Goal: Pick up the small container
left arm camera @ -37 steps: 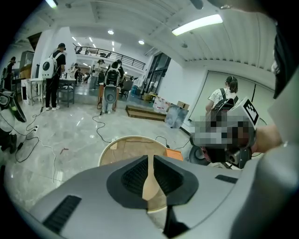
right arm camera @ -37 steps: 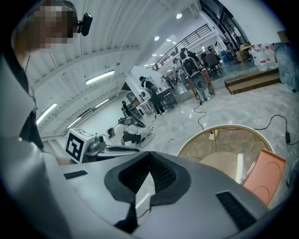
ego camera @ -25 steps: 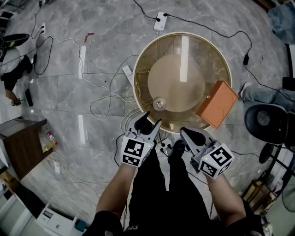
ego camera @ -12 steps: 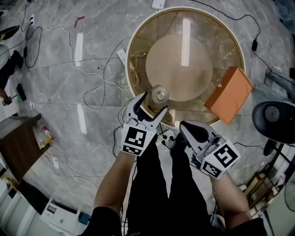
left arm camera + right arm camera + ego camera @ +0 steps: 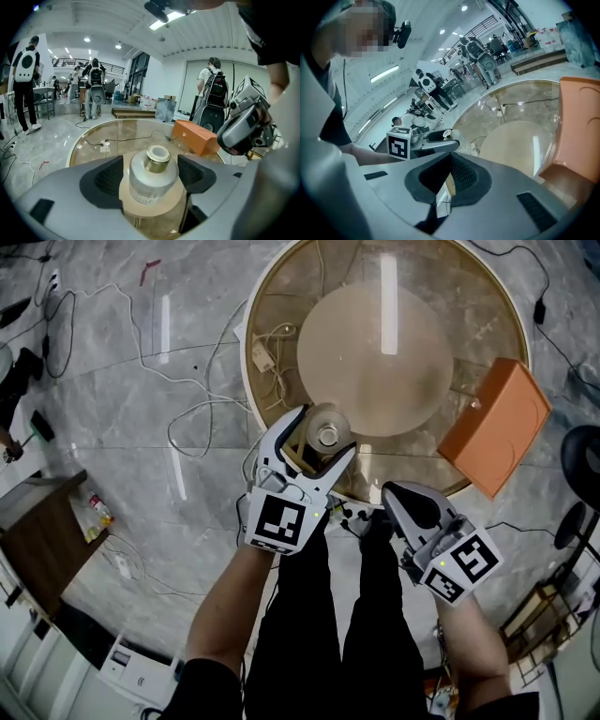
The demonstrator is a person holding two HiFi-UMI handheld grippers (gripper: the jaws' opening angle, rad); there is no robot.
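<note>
Since the left gripper [image 5: 323,433] has just been spreading its jaws, they stand wide on either side of the small container [image 5: 152,174], with neither pad pressing on it. The container, a pale jar with a gold collar and a white cap, stands upright on the round glass table [image 5: 247,371], close to its near-left rim. Further right, just off the table's near rim and over the person's legs, the right gripper [image 5: 398,498] has its jaws drawn together, as far as the narrow slit between the pads lets me judge, with nothing in them. At the table's right rim sits an orange box [image 5: 495,426], untouched. By my reading the reach is done; closing on the jar and lifting it clear of the table remain.
</note>
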